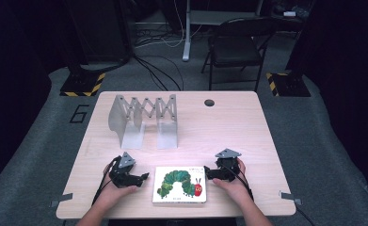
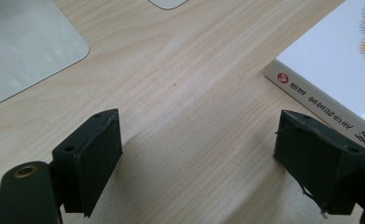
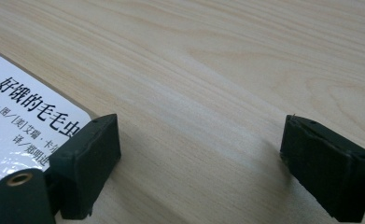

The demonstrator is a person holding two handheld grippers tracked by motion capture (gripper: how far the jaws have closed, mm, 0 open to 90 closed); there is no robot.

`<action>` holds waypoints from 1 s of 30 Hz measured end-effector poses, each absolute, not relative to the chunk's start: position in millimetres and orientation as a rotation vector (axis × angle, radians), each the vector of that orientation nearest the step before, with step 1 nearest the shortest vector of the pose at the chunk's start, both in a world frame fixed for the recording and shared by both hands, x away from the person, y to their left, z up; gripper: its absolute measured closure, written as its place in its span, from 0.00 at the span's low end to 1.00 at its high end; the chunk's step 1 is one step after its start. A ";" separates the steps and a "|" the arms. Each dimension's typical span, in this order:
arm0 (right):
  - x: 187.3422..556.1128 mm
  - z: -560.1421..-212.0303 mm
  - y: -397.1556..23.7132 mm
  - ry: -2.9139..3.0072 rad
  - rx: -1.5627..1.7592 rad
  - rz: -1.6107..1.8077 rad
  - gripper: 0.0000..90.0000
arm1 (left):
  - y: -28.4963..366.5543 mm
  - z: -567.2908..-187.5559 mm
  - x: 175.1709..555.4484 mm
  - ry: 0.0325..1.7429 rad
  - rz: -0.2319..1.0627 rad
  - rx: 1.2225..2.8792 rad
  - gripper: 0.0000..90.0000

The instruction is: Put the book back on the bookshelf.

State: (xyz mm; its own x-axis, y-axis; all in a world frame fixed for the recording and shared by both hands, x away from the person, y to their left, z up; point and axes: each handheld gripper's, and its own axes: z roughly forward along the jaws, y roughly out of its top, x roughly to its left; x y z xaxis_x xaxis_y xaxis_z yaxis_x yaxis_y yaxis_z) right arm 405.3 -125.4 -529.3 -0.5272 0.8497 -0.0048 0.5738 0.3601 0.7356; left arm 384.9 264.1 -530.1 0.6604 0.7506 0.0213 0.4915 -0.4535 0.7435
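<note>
While both sets of jaws gaped empty, the left gripper (image 1: 144,177) and right gripper (image 1: 206,173) flanked the book (image 1: 180,184) lying ungrasped on the tabletop (image 1: 228,127), lifting yet to come.

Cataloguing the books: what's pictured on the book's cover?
A green caterpillar with a red head on the white book, clearest in the high view.

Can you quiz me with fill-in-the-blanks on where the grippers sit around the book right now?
1. The book lies flat on the table between the two ____.
2. The left gripper has its jaws ____, nothing between them.
3. The picture on the book's cover is a green ____.
4. The grey folding rack stands ____ the book, farther from the person.

Missing words: grippers; open; caterpillar; beyond
</note>
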 end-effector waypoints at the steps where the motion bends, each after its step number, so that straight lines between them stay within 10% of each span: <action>1: 405.2 -529.4 -124.0 2.230 1.265 0.991 0.13 | 264.0 -530.1 384.9 0.958 0.453 2.142 0.17; 30: 402.1 -517.4 -117.7 2.301 1.307 0.896 0.31 | 262.6 -526.9 384.9 0.978 0.453 2.150 0.26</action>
